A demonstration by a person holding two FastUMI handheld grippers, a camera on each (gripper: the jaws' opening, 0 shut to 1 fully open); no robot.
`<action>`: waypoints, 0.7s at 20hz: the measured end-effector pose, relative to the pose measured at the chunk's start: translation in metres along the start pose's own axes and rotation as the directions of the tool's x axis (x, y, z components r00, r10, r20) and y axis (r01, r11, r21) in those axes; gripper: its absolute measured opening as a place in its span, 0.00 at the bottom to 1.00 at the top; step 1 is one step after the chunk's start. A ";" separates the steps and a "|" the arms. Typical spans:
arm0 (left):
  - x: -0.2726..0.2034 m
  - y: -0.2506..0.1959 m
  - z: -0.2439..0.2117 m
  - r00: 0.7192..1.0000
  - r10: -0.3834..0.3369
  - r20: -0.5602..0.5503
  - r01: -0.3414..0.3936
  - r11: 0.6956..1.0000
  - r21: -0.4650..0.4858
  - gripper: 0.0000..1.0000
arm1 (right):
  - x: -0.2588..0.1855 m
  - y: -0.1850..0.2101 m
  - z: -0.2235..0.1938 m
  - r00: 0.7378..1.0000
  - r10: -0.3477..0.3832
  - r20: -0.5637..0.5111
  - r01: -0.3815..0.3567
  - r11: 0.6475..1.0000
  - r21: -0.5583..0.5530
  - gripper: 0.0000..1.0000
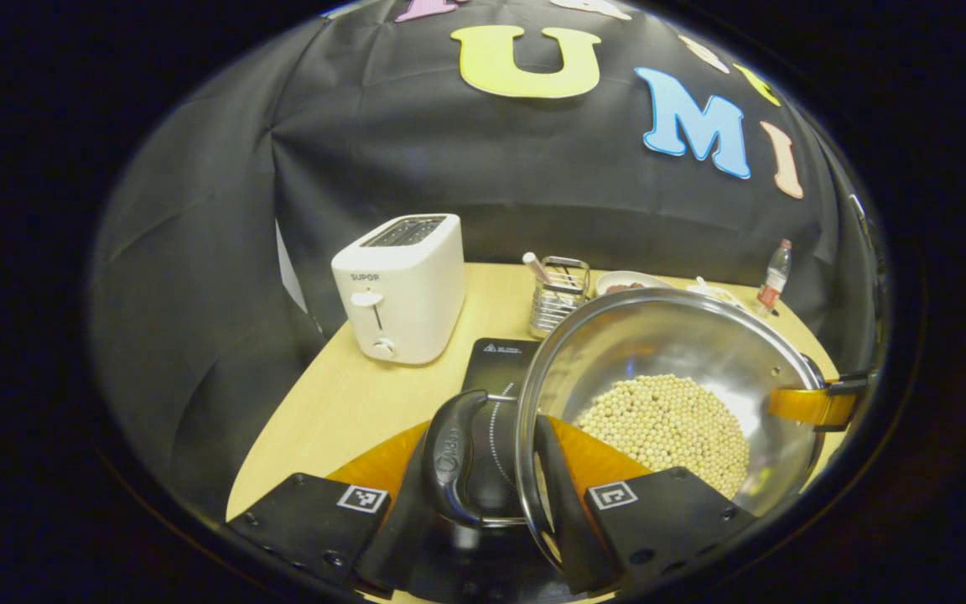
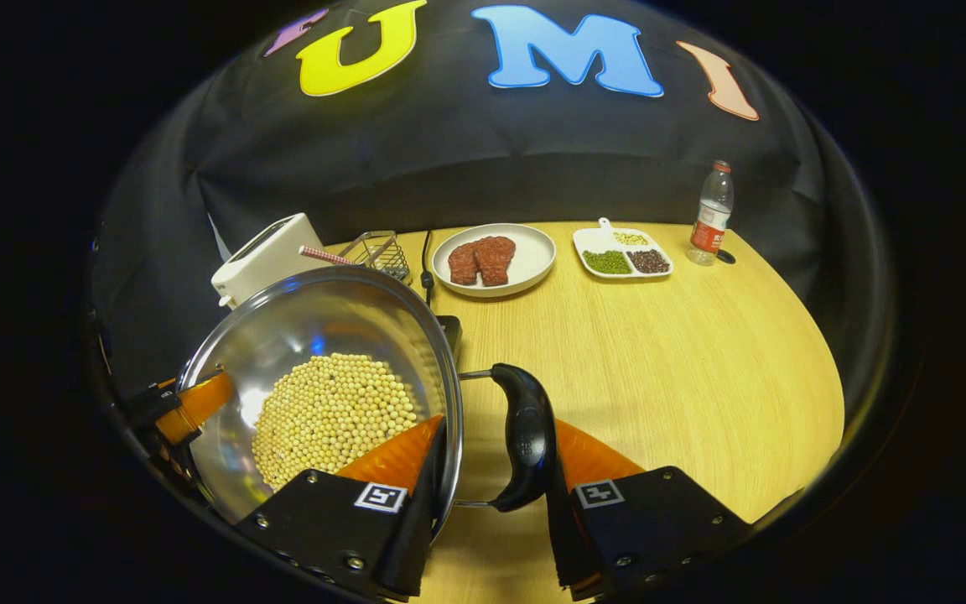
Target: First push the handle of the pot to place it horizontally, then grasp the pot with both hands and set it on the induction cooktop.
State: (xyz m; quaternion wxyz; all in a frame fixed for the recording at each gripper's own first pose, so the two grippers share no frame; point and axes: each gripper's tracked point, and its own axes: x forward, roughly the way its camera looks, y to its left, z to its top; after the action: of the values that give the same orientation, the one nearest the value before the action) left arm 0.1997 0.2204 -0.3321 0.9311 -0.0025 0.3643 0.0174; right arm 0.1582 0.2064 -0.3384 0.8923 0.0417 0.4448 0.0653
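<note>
Pot: your steel pot (image 1: 667,369) sits at lower centre-right of the left gripper view and at lower left of the right gripper view (image 2: 324,352), tilted toward each camera, with pale soybeans (image 1: 667,424) heaped inside.
Handles: one black side handle (image 1: 454,457) stands at bottom centre of the left gripper view; the other (image 2: 525,445) at bottom centre of the right gripper view.
Left tool: your left tool (image 1: 495,470) is clenched on the pot, one finger outside the handle, the other inside the rim.
Right tool: your right tool (image 2: 495,457) is clenched on the pot the same way, handle and rim between its fingers; it also shows as an orange finger (image 1: 810,404) at the far rim.
Cooktop: the black induction cooktop (image 1: 504,356) lies just behind and under the pot, mid-frame in the left gripper view.
Bench: the wooden bench (image 2: 684,361) carries it all.
Around: a white toaster (image 1: 399,285) at centre left, a wire rack (image 1: 558,294) beside it; a plate of meat (image 2: 493,258), a divided bean dish (image 2: 624,253) and a bottle (image 2: 712,214) across the upper right gripper view.
</note>
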 end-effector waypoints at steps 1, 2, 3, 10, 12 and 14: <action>0.004 0.004 -0.001 1.000 0.001 -0.005 -0.001 1.000 0.001 0.72 | 0.004 0.004 -0.001 1.000 -0.001 -0.007 0.001 1.000 0.002 0.58; 0.008 0.007 -0.002 1.000 0.001 -0.011 -0.001 1.000 0.001 0.72 | 0.007 0.008 -0.002 1.000 -0.002 -0.011 0.002 1.000 0.004 0.58; 0.011 0.010 -0.004 1.000 0.000 -0.018 0.000 1.000 0.000 0.72 | 0.009 0.011 -0.002 1.000 -0.004 -0.017 0.004 1.000 0.004 0.58; 0.033 0.026 -0.010 0.998 -0.002 -0.055 0.002 1.000 0.000 0.68 | 0.026 0.026 -0.005 0.999 -0.018 -0.047 0.018 1.000 0.004 0.59; 0.035 0.029 -0.009 0.999 -0.003 -0.051 0.003 1.000 -0.003 0.69 | 0.029 0.028 -0.002 0.999 -0.020 -0.042 0.020 1.000 0.002 0.58; 0.034 0.033 -0.009 0.999 -0.002 -0.048 0.002 1.000 -0.006 0.72 | 0.031 0.031 0.000 0.999 -0.021 -0.040 0.021 1.000 0.005 0.59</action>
State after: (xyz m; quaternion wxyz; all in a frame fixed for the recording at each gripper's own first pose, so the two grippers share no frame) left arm 0.2177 0.2539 -0.3615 0.9221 -0.0062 0.3865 0.0175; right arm 0.1740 0.2420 -0.3587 0.8838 0.0381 0.4630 0.0556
